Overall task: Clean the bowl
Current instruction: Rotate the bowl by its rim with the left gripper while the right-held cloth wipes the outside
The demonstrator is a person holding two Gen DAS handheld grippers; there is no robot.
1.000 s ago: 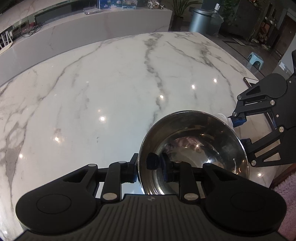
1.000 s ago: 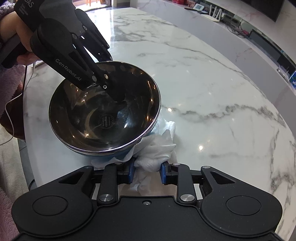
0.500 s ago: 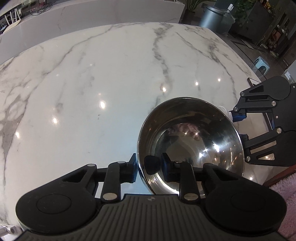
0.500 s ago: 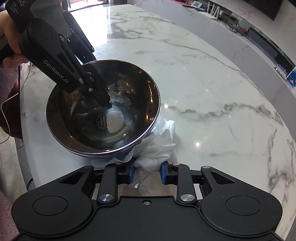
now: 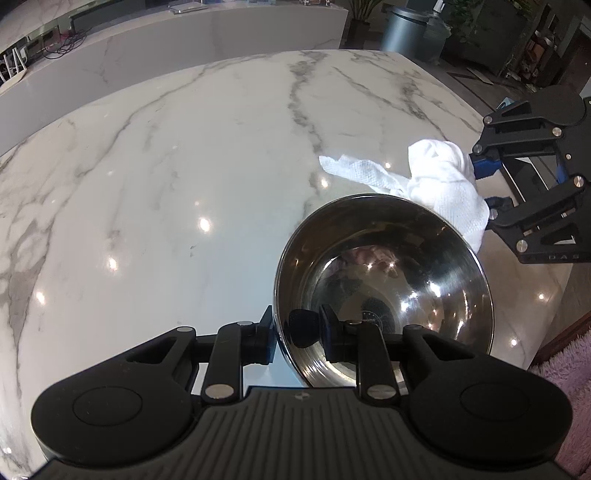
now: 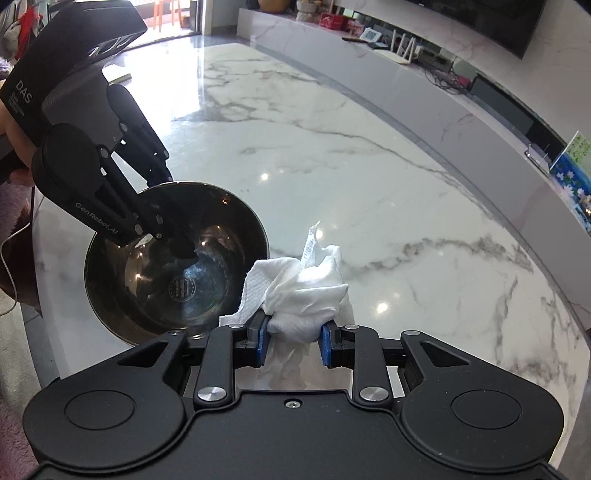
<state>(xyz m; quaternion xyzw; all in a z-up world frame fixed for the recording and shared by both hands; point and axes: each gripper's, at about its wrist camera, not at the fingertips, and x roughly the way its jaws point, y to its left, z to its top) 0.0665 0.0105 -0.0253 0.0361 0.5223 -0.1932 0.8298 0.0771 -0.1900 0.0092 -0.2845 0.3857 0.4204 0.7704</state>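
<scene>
A shiny steel bowl (image 5: pixel 384 288) is tilted over the white marble table (image 5: pixel 184 184), near its edge. My left gripper (image 5: pixel 299 338) is shut on the bowl's near rim, one finger inside and one outside. From the right wrist view the same bowl (image 6: pixel 177 266) sits to the left with the left gripper (image 6: pixel 170 218) reaching down onto its rim. My right gripper (image 6: pixel 293 339) is shut on a crumpled white paper towel (image 6: pixel 306 291), held just beside the bowl's rim. The towel (image 5: pixel 443 181) and right gripper (image 5: pixel 484 184) show beyond the bowl's far side.
A person's hand (image 6: pixel 14 155) holds the left gripper's handle. The table edge (image 5: pixel 554 295) runs close to the bowl, with a pink fluffy fabric (image 5: pixel 569 369) beyond it. A long marble counter (image 6: pixel 443 74) with electronics stands behind the table, and a grey bin (image 5: pixel 402 29) on the floor.
My left gripper's fingers have drawn in on the bowl's rim. My right gripper has risen, and the towel has come out from under the bowl's edge to beside its rim.
</scene>
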